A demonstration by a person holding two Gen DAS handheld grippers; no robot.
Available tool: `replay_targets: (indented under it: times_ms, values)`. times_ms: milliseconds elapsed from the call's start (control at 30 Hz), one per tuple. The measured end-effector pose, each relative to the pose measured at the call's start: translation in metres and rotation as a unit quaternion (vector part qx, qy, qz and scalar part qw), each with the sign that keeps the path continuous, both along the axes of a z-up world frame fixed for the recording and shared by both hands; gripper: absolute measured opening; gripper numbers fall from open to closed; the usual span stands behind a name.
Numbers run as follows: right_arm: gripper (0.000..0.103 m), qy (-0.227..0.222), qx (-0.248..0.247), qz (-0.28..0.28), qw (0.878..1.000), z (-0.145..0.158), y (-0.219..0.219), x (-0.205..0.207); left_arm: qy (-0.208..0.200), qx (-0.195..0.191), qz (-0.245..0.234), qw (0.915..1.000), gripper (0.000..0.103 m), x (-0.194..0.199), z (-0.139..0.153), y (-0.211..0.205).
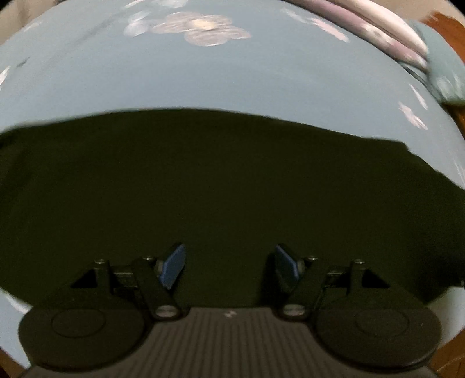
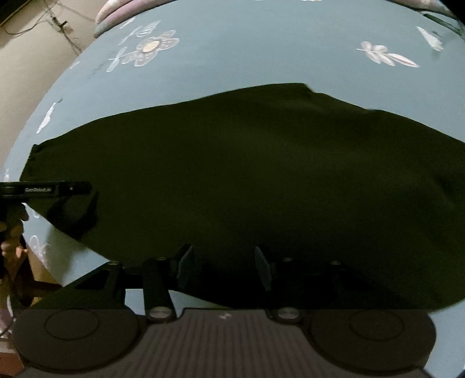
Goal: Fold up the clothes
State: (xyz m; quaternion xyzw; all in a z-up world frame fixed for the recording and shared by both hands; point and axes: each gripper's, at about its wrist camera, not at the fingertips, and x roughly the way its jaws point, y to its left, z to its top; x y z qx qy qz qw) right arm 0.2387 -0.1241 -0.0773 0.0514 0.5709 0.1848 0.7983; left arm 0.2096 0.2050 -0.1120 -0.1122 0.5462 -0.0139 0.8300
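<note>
Right wrist view: dark olive-green cloth garment [image 2: 247,180] lay flat on pale blue flower-printed bedsheet [image 2: 247,52]. Right gripper [image 2: 222,269] jaws part open, empty, over near hem; left gripper [image 1: 229,266] jaws wide, empty.

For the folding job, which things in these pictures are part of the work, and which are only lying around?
Part of the job:
- dark green garment, spread flat
- left gripper, jaws apart, empty
- right gripper, jaws apart, empty

Only lying around:
- blue flowered bedsheet under the garment
- striped bedding at the far edge
- cables by the wall
</note>
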Motion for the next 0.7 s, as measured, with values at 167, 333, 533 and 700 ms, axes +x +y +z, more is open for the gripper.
replay_targets:
  times_ms: [167, 333, 533, 700]
  values:
    - [0.052, 0.003, -0.007, 0.014, 1.0, 0.002, 0.019, 0.008, -0.009, -0.031, 0.032, 0.9989, 0.069, -0.014, -0.002, 0.05]
    - [0.053, 0.006, -0.011, 0.023, 1.0, 0.005, 0.04, 0.015, 0.006, -0.049, 0.108, 0.9929, 0.067, -0.027, -0.003, 0.095]
    - [0.054, -0.001, 0.003, 0.053, 0.999, 0.012, 0.078, 0.021, -0.04, -0.098, 0.121, 0.987, 0.072, -0.011, 0.014, 0.12]
    - [0.054, 0.005, 0.015, 0.074, 0.997, 0.011, 0.113, 0.023, -0.034, -0.107, 0.135, 0.9844, 0.071, -0.005, 0.0, 0.144]
